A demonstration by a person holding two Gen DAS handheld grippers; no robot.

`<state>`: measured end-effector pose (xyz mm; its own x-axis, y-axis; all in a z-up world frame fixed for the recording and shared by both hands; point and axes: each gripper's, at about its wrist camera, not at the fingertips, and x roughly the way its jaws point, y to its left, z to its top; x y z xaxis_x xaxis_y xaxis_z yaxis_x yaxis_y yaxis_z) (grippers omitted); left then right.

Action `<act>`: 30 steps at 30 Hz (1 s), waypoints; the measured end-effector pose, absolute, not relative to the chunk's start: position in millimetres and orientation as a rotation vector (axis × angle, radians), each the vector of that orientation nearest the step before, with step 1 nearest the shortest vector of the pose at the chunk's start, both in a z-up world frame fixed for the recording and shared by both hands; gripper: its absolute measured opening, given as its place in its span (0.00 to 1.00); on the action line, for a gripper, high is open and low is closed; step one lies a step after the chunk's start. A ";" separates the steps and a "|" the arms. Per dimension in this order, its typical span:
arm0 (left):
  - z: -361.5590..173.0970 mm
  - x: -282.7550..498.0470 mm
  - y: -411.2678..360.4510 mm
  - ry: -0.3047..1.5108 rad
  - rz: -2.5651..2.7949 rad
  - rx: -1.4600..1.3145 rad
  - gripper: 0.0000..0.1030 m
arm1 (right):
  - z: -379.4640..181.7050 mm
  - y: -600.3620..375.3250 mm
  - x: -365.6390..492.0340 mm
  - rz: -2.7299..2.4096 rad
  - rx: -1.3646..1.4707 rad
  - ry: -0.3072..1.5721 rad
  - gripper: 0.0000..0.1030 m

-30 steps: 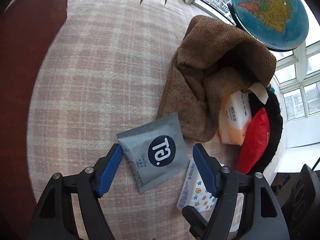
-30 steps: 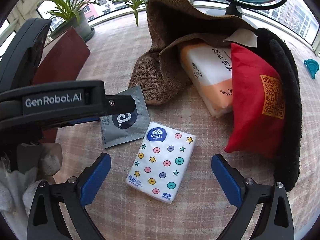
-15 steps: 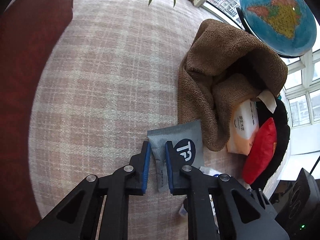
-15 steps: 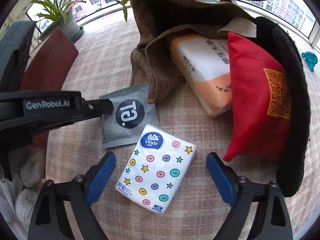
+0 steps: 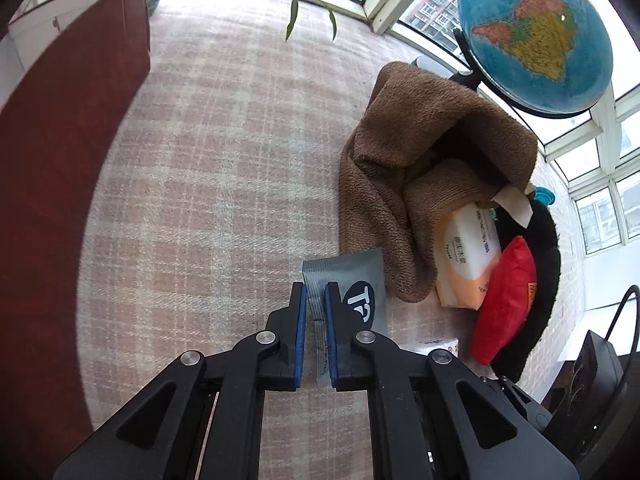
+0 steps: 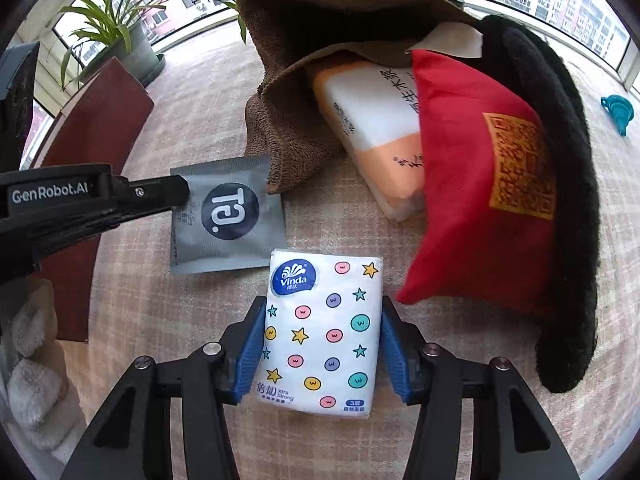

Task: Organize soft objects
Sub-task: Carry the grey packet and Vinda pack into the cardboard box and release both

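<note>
A grey foil sachet [image 5: 352, 288] [image 6: 224, 216] with a dark round logo lies on the plaid cloth. My left gripper [image 5: 315, 300] [image 6: 176, 192] is shut on its left edge. Just in front of it is a white Vinda tissue pack [image 6: 324, 332] [image 5: 436, 346] with coloured dots and stars. My right gripper [image 6: 323, 308] is closing on it, blue pads against both long sides. Behind lie a crumpled brown towel [image 6: 320, 32] [image 5: 420, 168], an orange-and-white tissue pack [image 6: 376, 128], a red pouch [image 6: 480, 184] and a black fuzzy piece [image 6: 568, 200].
A globe [image 5: 536, 32] stands at the window behind the towel. A dark red board [image 5: 60, 160] lines the left side of the plaid cloth [image 5: 220, 160]. A potted plant [image 6: 112, 32] sits far left and a teal funnel [image 6: 618, 110] far right.
The left jaws closed onto the sachet's edge. The right jaws narrowed from wide open until they met the sides of the tissue pack. Both hands stayed roughly in place.
</note>
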<state>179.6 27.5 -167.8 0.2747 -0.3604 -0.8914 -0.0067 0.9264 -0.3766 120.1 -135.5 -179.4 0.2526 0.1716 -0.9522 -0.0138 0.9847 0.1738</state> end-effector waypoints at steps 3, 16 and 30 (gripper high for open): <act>-158.6 175.7 29.5 1.260 -0.254 -0.334 0.06 | -174.9 -142.4 115.1 0.131 0.148 1.302 0.47; -121.8 161.2 27.3 1.199 -0.272 -0.296 0.04 | -153.0 -150.2 99.3 0.164 0.154 1.242 0.47; -59.9 132.0 63.3 1.077 -0.247 -0.305 0.04 | -96.4 -158.7 89.9 0.236 0.173 1.126 0.47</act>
<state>132.0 63.3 -59.9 0.4537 -0.3430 -0.8225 0.0491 0.9312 -0.3613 89.9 -158.7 -96.4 0.4093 0.2735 -0.8704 -0.0996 0.9617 0.2554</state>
